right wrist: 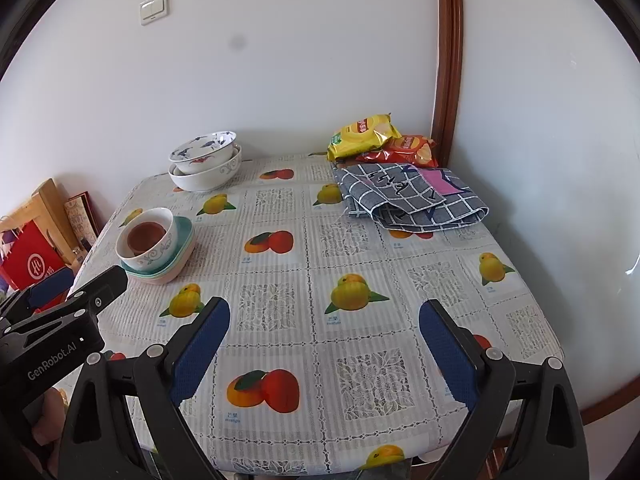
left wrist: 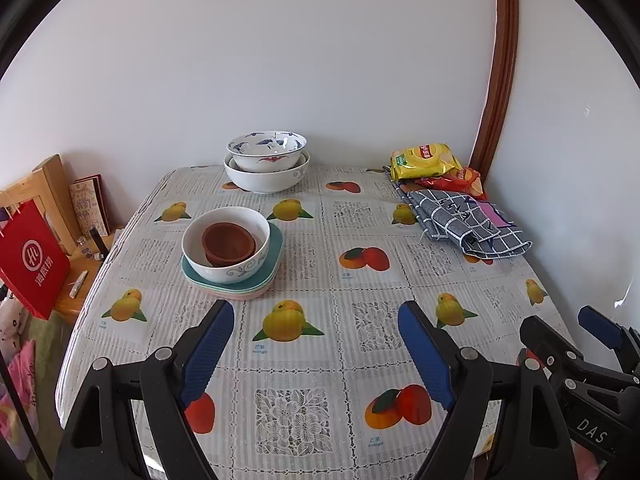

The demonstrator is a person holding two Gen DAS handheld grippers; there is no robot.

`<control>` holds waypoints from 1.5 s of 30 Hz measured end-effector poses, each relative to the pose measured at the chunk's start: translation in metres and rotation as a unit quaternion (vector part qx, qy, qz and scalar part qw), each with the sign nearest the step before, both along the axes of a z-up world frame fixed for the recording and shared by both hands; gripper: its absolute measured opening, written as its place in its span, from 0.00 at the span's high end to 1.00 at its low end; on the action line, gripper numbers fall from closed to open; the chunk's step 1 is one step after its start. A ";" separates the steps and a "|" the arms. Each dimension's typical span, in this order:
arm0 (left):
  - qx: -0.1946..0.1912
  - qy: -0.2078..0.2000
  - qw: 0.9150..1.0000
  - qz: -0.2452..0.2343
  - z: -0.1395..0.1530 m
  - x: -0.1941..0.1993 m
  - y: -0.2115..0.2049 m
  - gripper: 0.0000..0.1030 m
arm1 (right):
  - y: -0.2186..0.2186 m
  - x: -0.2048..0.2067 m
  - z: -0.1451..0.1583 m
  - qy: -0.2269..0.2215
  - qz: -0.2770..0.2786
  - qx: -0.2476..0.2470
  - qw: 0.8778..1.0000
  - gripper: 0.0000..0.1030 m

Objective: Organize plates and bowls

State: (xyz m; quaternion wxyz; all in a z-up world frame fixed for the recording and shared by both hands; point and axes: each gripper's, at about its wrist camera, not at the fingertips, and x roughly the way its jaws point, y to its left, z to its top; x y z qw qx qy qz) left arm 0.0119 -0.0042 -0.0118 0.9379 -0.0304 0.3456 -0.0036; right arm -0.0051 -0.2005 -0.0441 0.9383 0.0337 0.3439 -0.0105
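Observation:
A brown bowl (left wrist: 229, 243) (right wrist: 146, 236) sits inside a white bowl (left wrist: 226, 268) (right wrist: 158, 255), which rests on stacked teal and pink plates (left wrist: 276, 254) (right wrist: 185, 240) at the table's left. At the far edge a blue-patterned bowl (left wrist: 267, 151) (right wrist: 203, 153) is nested in a larger white bowl (left wrist: 267, 180) (right wrist: 206, 178). My left gripper (left wrist: 316, 310) hovers open over the near tablecloth, short of the plate stack, with nothing between its fingers. My right gripper (right wrist: 325, 308) stands open and empty over the near middle of the table.
Yellow and red snack bags (left wrist: 426, 160) (right wrist: 362, 132) and a folded checked cloth (left wrist: 468, 220) (right wrist: 408, 196) lie at the far right. A red paper bag (left wrist: 30, 266) and wooden shelf (left wrist: 52, 184) stand left of the table. The white wall (left wrist: 320, 80) backs the table.

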 end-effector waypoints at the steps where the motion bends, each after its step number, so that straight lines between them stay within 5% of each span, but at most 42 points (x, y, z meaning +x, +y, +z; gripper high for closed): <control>1: 0.000 0.000 1.000 0.000 0.000 0.000 0.000 0.19 | 0.001 0.000 0.000 0.001 0.000 -0.001 1.000 0.08; 45: -0.004 0.000 1.000 -0.004 0.002 -0.005 -0.001 0.19 | 0.003 -0.006 0.001 -0.003 0.003 0.010 1.000 0.08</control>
